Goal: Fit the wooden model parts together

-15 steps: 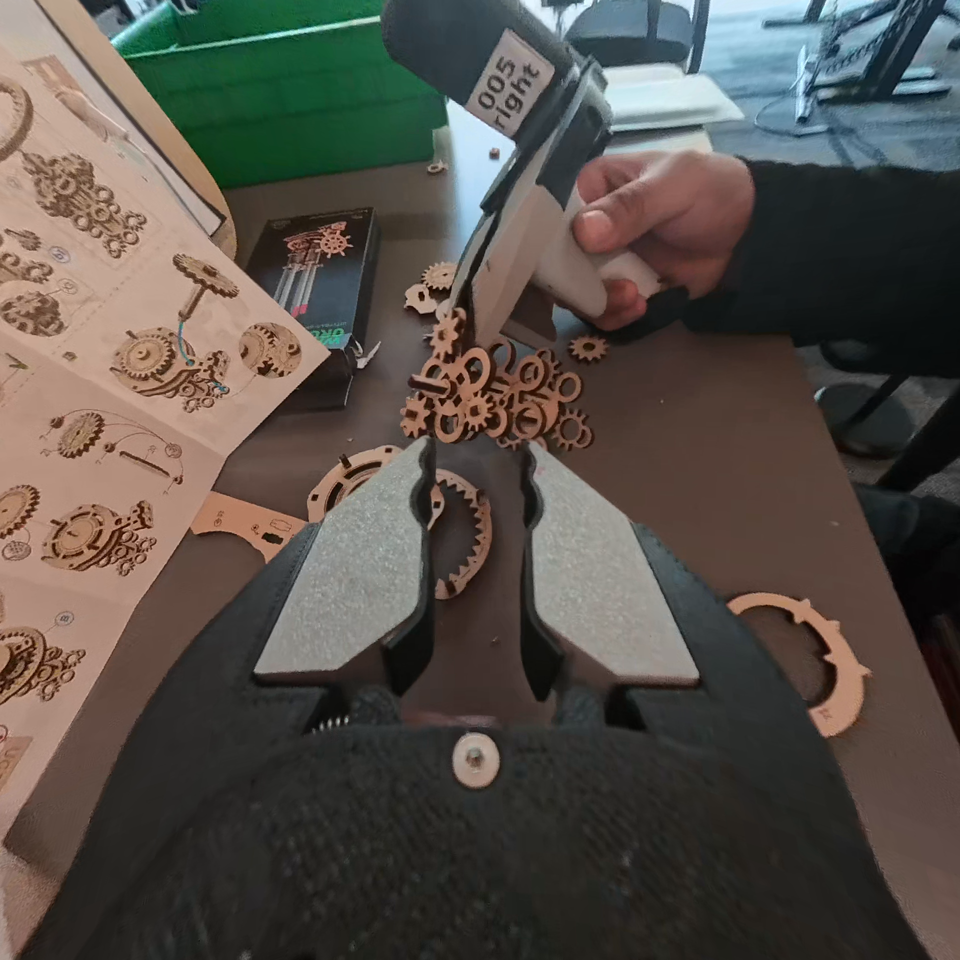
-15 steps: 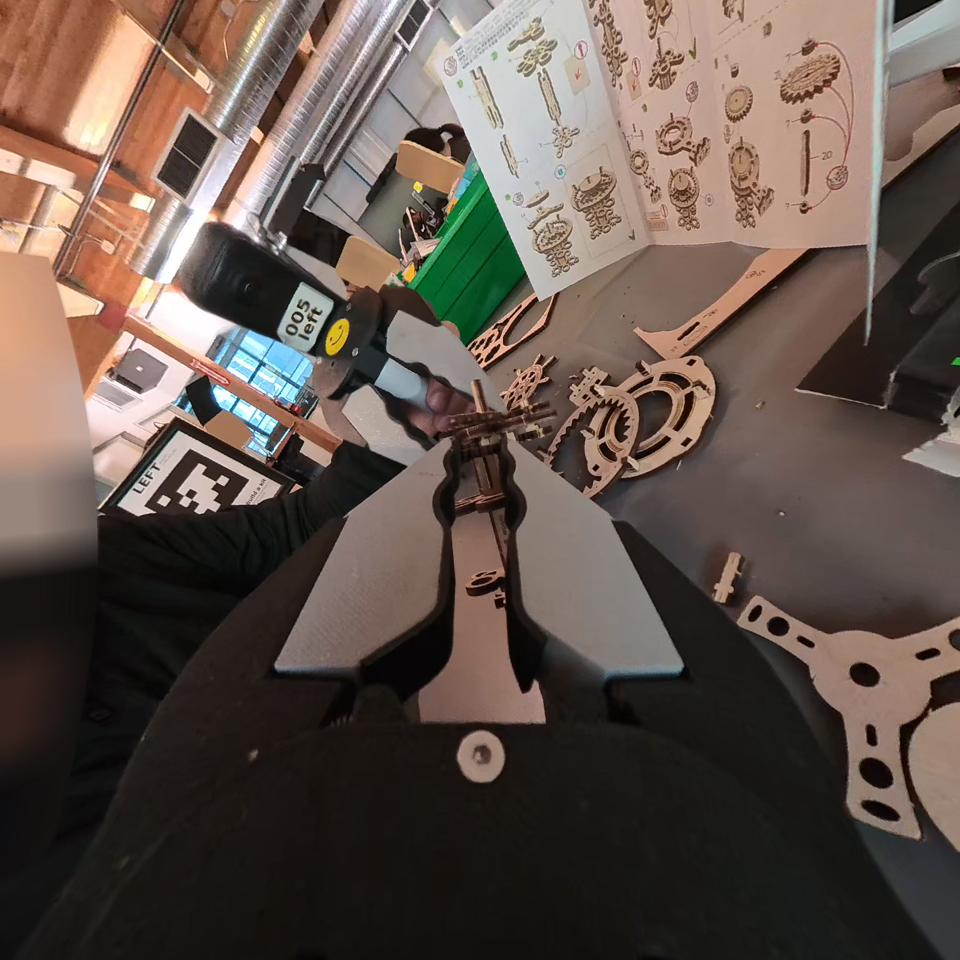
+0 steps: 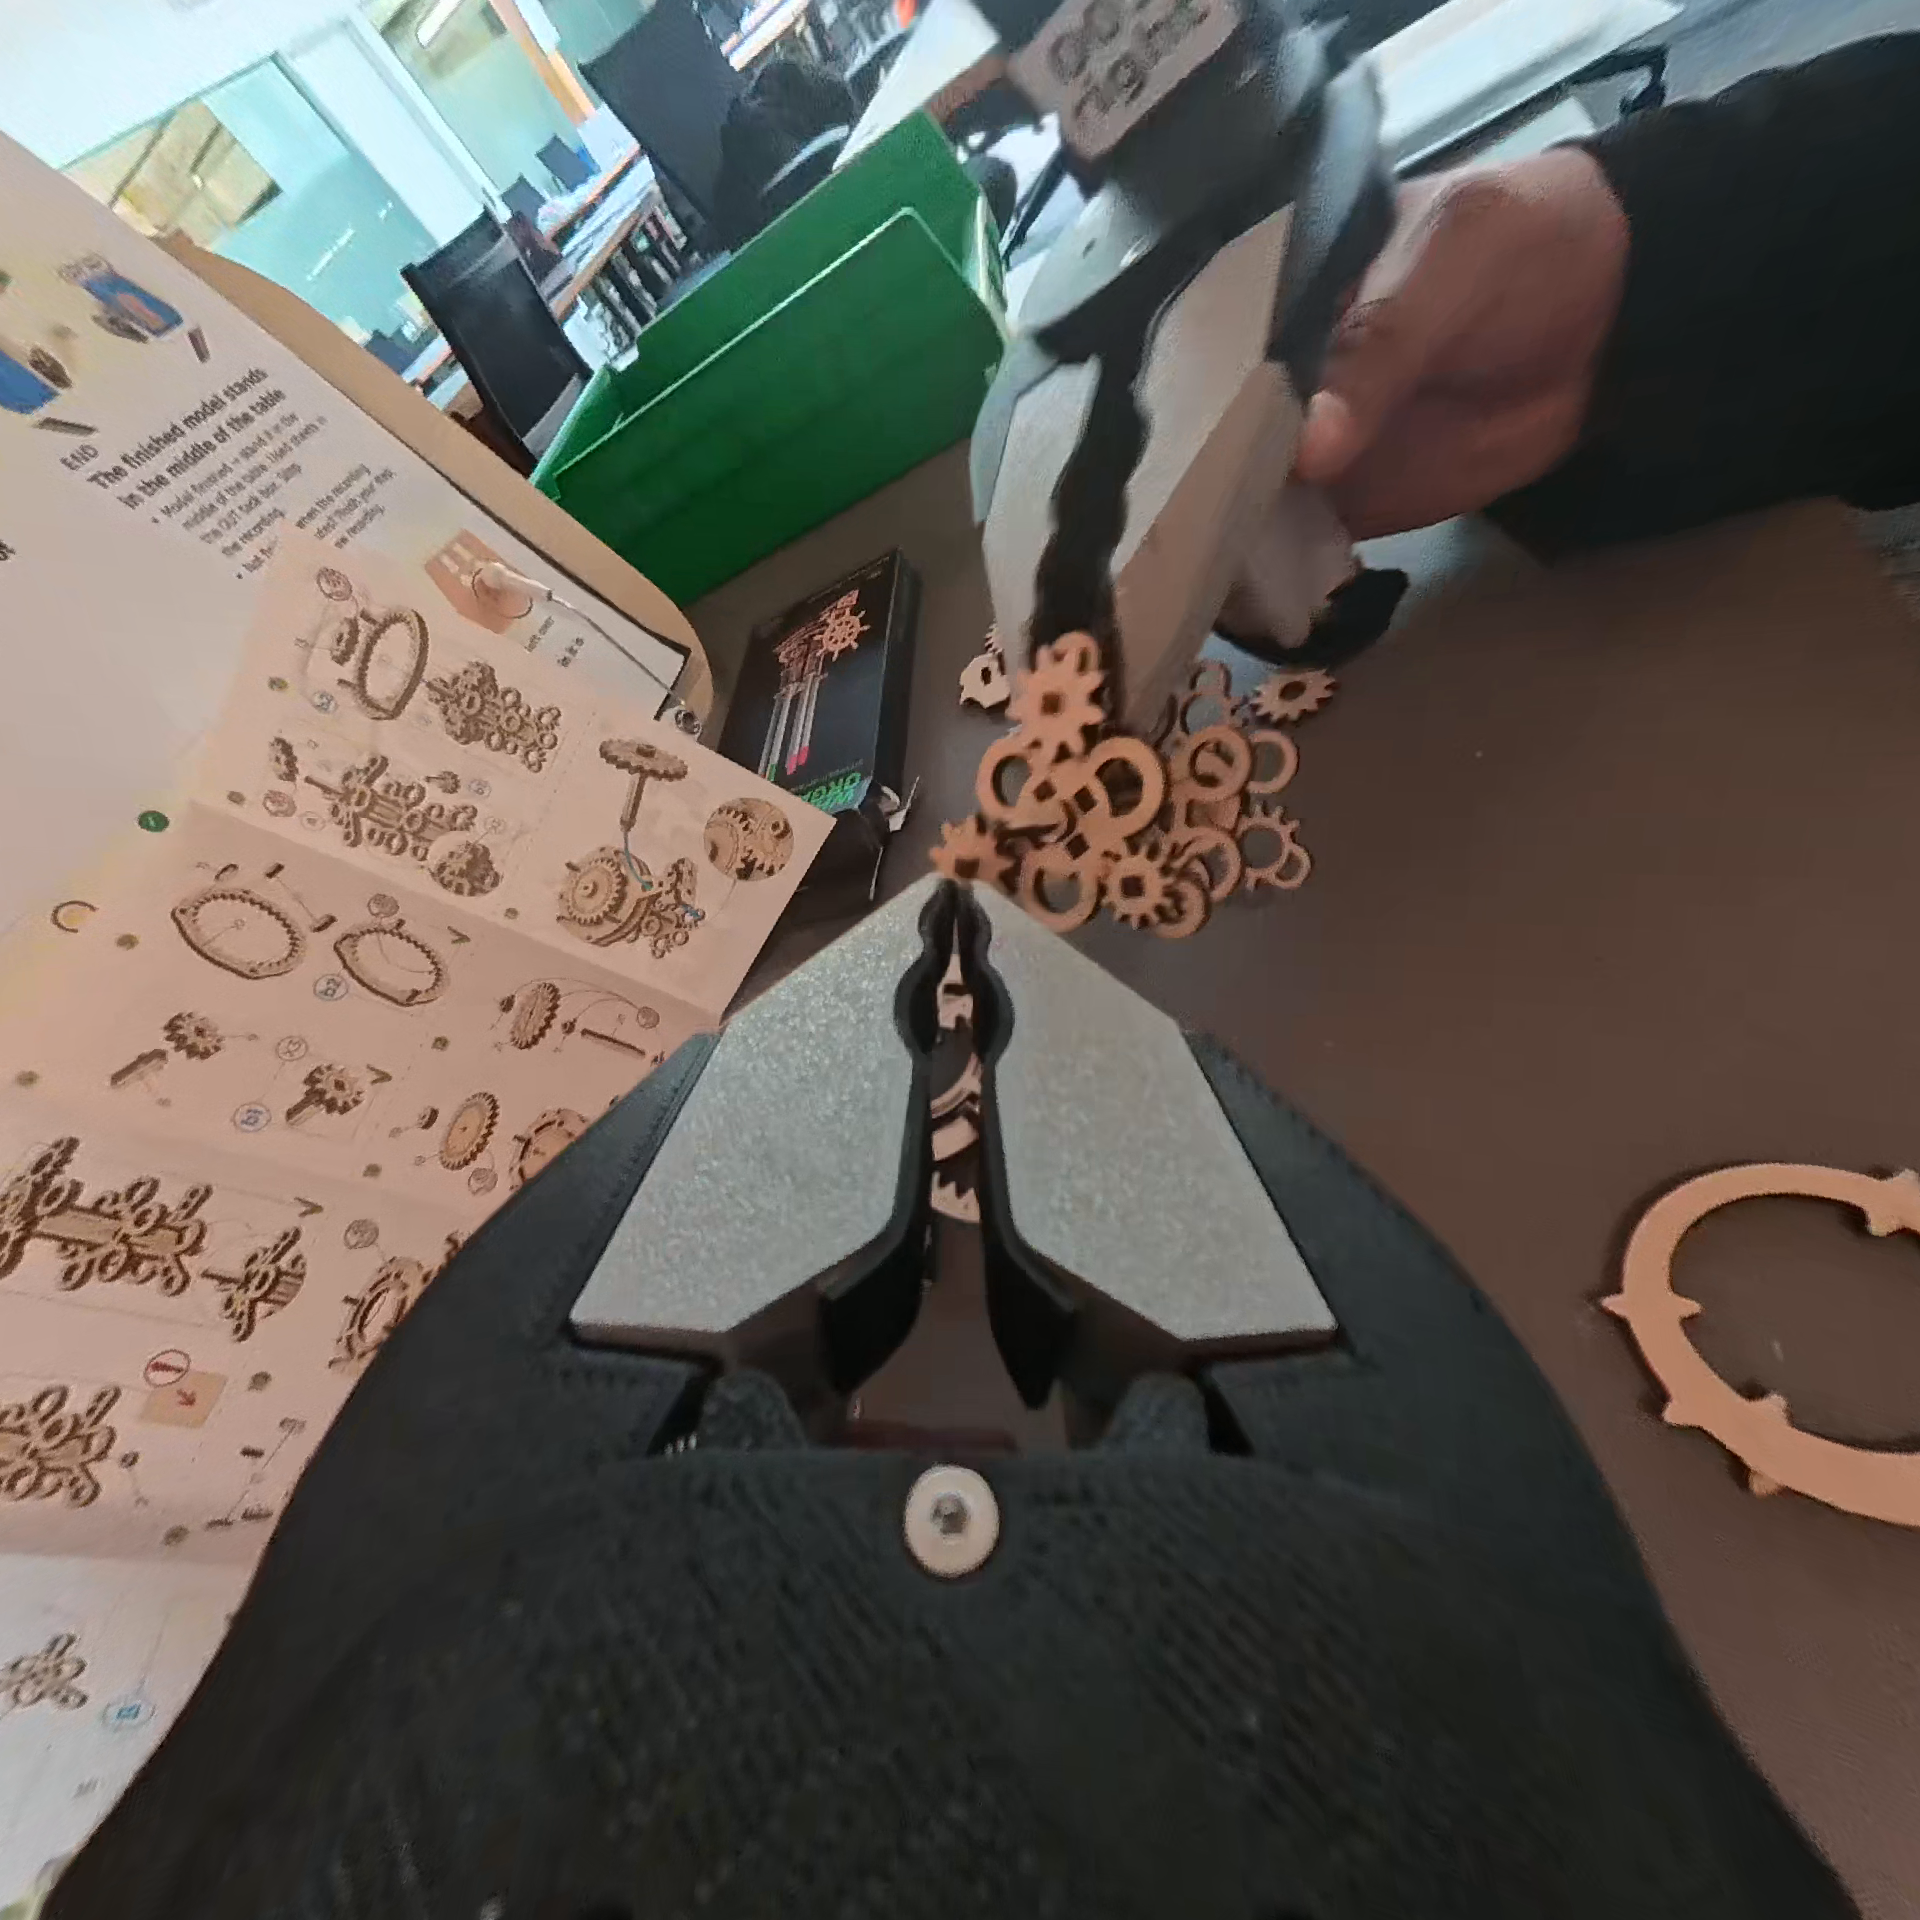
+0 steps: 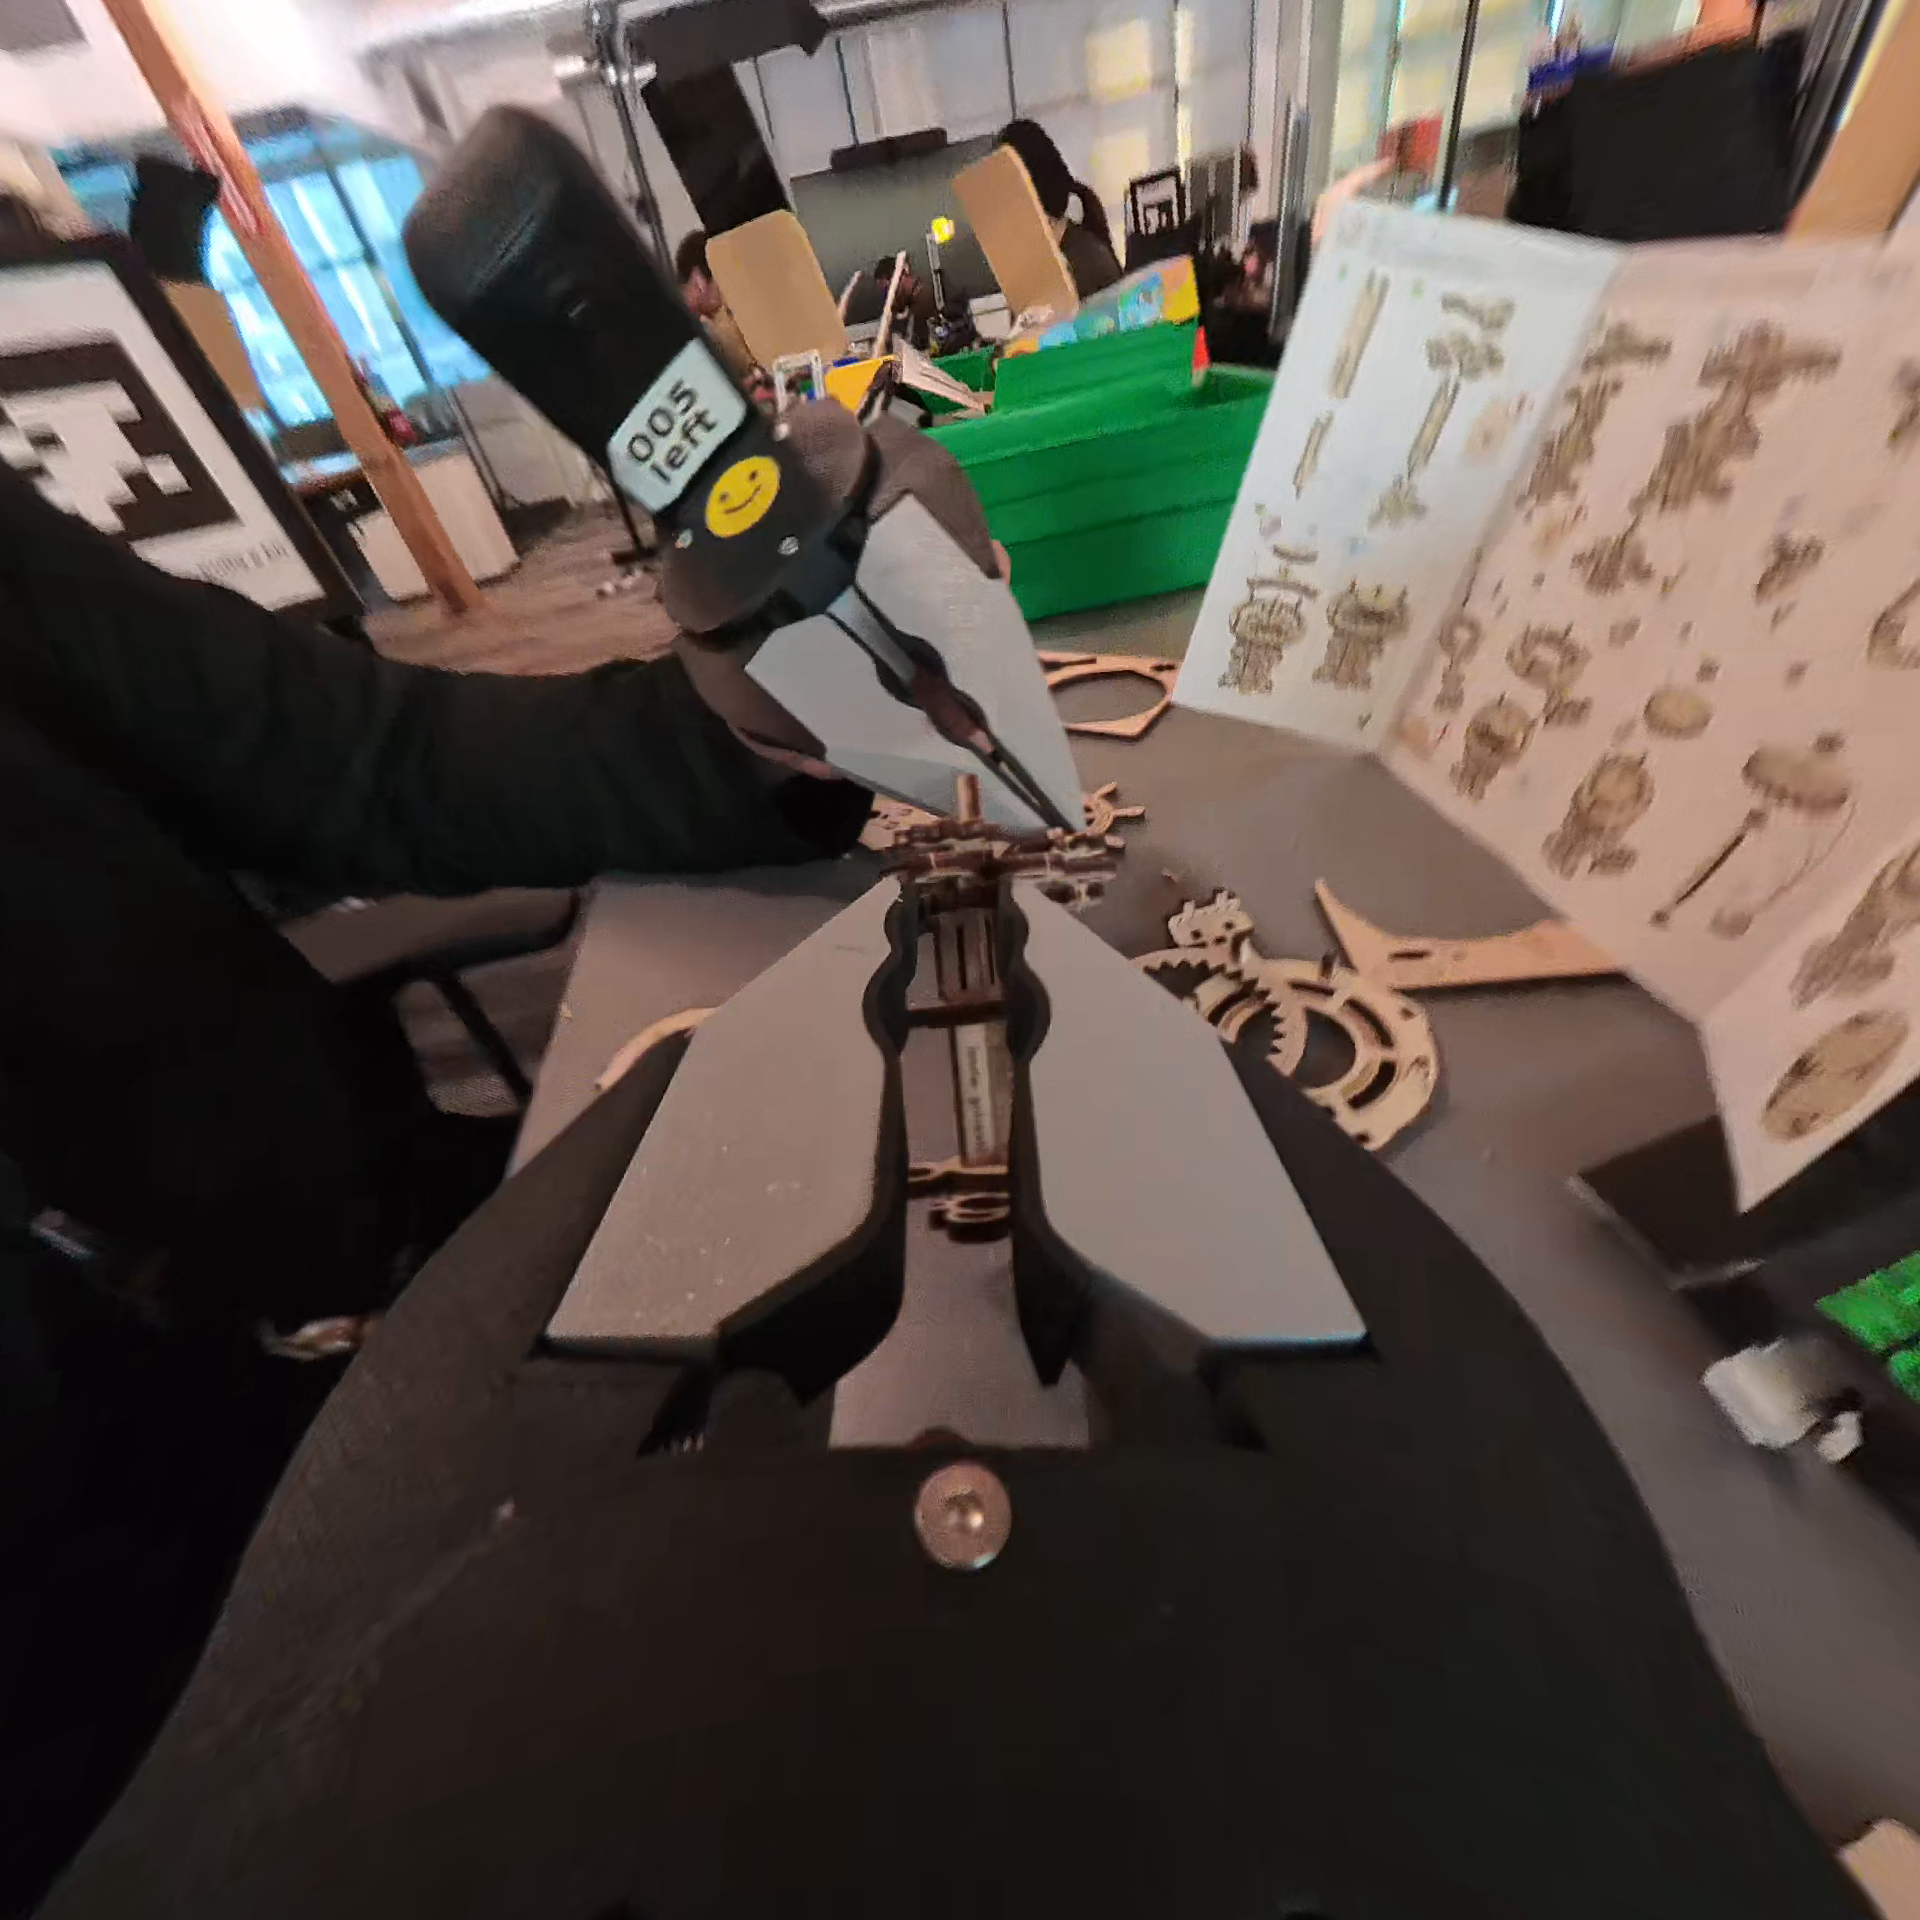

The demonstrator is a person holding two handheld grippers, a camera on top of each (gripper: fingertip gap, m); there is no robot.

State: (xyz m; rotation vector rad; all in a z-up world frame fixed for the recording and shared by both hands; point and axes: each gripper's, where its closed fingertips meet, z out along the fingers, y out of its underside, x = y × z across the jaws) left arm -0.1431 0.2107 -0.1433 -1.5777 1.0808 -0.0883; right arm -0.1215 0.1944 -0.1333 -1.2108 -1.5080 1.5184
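Note:
A wooden gear assembly (image 3: 1122, 821), a flat cluster of small gears and rings on an axle, is held above the dark table (image 3: 1507, 935). My right gripper (image 3: 1081, 665) comes down from above and is shut on its top edge. In the right wrist view the right gripper (image 4: 956, 899) clamps the assembly (image 4: 997, 852), with the axle running back between the fingers. My left gripper (image 3: 948, 899) is shut, and its tips pinch a small gear at the assembly's near left end. The left gripper also shows in the right wrist view (image 4: 1055, 816), at the assembly's far edge.
A folded instruction sheet (image 3: 364, 935) stands at the left, also in the right wrist view (image 4: 1558, 623). A black box (image 3: 831, 675) and a green bin (image 3: 810, 395) sit behind. A notched wooden ring (image 3: 1766, 1351) and a toothed ring frame (image 4: 1340, 1049) lie on the table.
My left gripper has closed from open and moved forward onto the assembly's edge. The right gripper has turned with the assembly and still holds it.

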